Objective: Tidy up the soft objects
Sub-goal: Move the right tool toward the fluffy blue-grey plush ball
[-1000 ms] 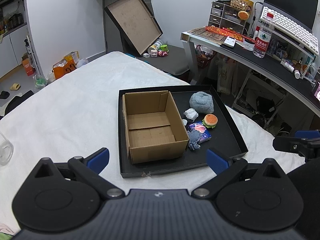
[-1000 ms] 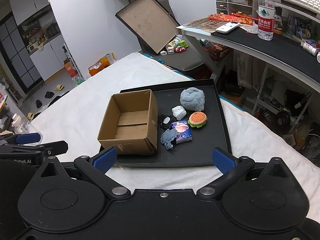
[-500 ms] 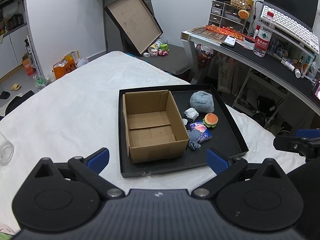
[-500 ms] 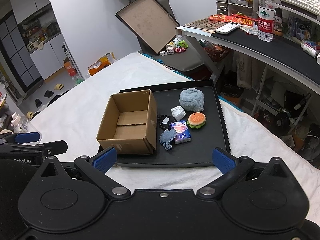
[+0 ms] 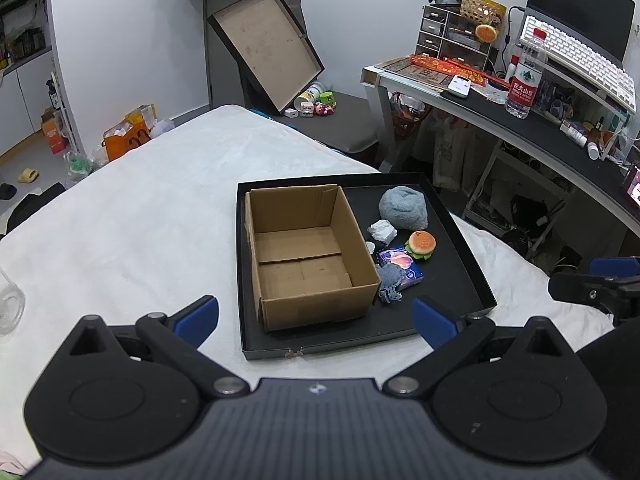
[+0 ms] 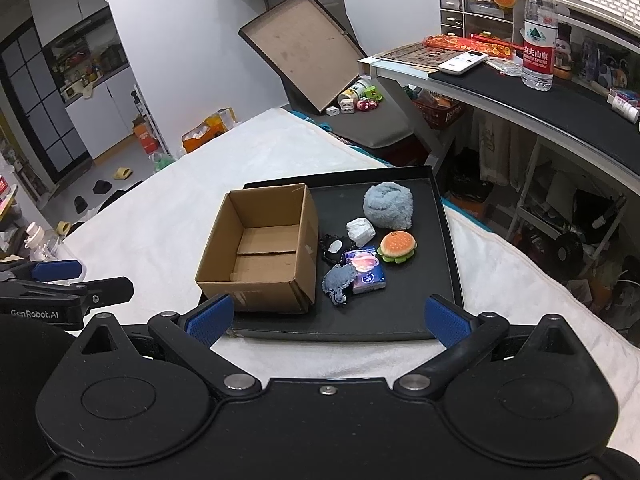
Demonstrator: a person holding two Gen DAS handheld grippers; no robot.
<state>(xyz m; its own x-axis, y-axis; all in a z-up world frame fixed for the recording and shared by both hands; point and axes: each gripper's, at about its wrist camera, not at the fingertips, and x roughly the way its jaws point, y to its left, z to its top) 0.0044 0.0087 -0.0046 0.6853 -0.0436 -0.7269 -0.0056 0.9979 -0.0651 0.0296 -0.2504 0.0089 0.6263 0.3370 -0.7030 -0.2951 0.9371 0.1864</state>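
A black tray (image 5: 464,248) (image 6: 444,240) lies on the white-covered table. In it stands an open, empty cardboard box (image 5: 308,260) (image 6: 260,252). Right of the box lie a grey-blue fluffy ball (image 5: 403,208) (image 6: 388,205), a burger plush (image 5: 420,244) (image 6: 398,246), a white crumpled piece (image 5: 382,231) (image 6: 360,232), a purple packet (image 5: 402,266) (image 6: 366,270) and a small blue-grey cloth (image 5: 390,282) (image 6: 338,282). My left gripper (image 5: 316,318) is open and empty before the tray's near edge. My right gripper (image 6: 328,318) is open and empty, also short of the tray.
A black desk (image 5: 520,120) with a water bottle (image 5: 524,80) and keyboard stands at the right. A tilted box lid (image 5: 266,48) leans on the far wall. A clear glass (image 5: 8,308) stands at the table's left edge.
Both grippers have barely shifted; the right one has drifted slightly nearer the tray. Nothing was grasped or moved.
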